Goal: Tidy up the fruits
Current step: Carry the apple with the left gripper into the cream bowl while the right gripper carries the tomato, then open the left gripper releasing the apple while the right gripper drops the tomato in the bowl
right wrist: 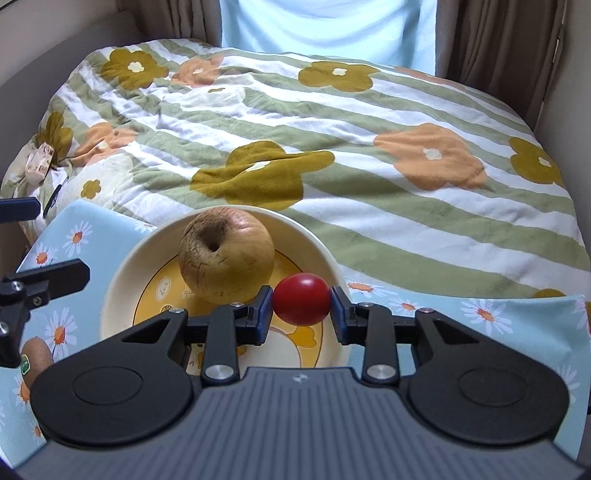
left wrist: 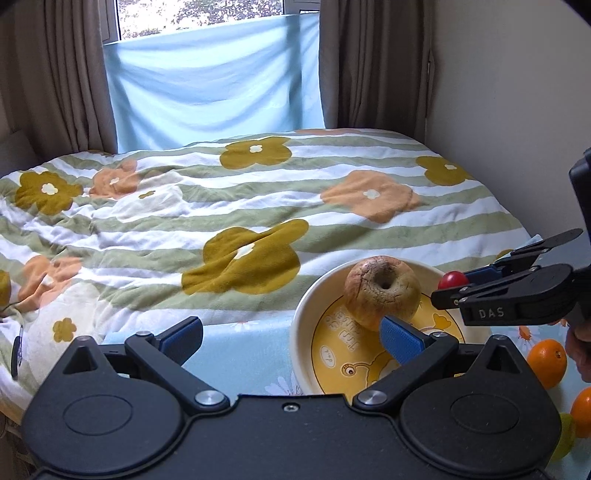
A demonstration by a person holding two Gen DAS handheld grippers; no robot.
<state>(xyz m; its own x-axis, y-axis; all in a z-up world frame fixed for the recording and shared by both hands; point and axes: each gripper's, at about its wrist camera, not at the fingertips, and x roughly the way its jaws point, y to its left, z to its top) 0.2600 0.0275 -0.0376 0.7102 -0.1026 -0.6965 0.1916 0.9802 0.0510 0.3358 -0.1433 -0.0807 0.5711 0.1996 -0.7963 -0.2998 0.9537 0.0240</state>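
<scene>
Right gripper [right wrist: 301,308]: pinching red tomato [right wrist: 301,299], long axis crosswise between pads | apple [right wrist: 226,254]: ahead-left in bowl [right wrist: 118,280], dimple up | left gripper [left wrist: 291,334]: spread, empty.

A home bedroom: a bed under a flower-patterned striped quilt [left wrist: 258,206] fills the room, brown curtains [left wrist: 373,62] (pulled aside) frame a window [left wrist: 199,14] half covered by pale blue cloth [left wrist: 210,85].

Apple [right wrist: 226,254] in bowl [right wrist: 122,273], frame centre; tomato [right wrist: 302,299] just right of apple; kiwi [right wrist: 35,360] lower left; bed [right wrist: 369,147] behind bowl.
</scene>
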